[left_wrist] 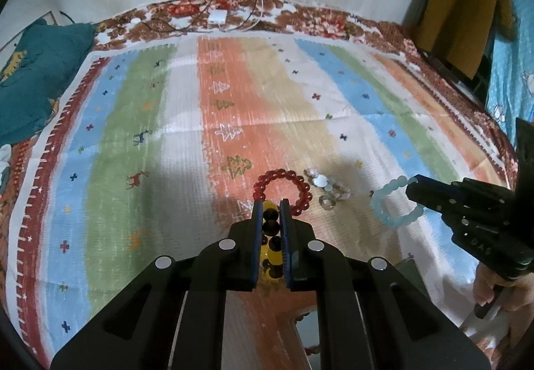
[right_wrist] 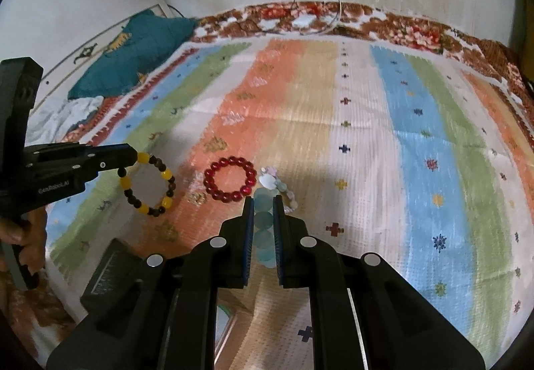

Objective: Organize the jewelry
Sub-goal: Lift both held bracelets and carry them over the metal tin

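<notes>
My left gripper (left_wrist: 271,205) is shut on a yellow and dark bead bracelet (left_wrist: 271,226), which hangs from it in the right wrist view (right_wrist: 148,185). My right gripper (right_wrist: 263,200) is shut on a pale blue bead bracelet (right_wrist: 263,230), also seen in the left wrist view (left_wrist: 393,203). A red bead bracelet (left_wrist: 283,190) lies on the striped cloth between them, also in the right wrist view (right_wrist: 230,183). A clear and pink bead bracelet (left_wrist: 325,188) lies just right of the red one, partly hidden behind my right fingers (right_wrist: 280,183).
The striped cloth (left_wrist: 233,103) covers a bed against a white wall. A teal pillow (left_wrist: 36,76) lies at far left. A white charger with cables (left_wrist: 217,17) lies at the far edge. A dark box (right_wrist: 110,273) and a mirror (left_wrist: 310,330) sit near the front.
</notes>
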Available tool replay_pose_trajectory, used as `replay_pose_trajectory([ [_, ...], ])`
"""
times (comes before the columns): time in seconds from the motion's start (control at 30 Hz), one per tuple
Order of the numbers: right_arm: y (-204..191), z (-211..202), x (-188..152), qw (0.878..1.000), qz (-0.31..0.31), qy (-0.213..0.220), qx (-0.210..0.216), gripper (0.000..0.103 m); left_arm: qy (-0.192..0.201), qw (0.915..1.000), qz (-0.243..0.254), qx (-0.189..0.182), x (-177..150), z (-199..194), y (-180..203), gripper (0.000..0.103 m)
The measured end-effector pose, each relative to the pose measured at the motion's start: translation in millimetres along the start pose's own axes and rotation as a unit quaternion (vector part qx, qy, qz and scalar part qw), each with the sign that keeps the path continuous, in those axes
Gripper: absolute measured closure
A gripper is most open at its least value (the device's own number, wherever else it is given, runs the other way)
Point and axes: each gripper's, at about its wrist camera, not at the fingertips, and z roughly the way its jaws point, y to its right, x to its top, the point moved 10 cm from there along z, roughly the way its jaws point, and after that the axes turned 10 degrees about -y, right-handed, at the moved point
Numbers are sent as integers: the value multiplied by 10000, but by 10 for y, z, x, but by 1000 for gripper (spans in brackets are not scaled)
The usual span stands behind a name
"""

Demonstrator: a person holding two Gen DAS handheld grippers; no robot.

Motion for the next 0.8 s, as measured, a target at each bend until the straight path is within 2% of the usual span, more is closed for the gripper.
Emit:
replay_pose_trajectory([
  [0.47, -220, -392, 28, 9984, -182, 478, 224, 91, 487, 9984, 147, -255, -12, -453, 252, 93],
  [0.8, -353, -516, -3, 9959, -392, 714, 401, 91, 737, 9964, 153, -395, -162, -694, 375, 93],
])
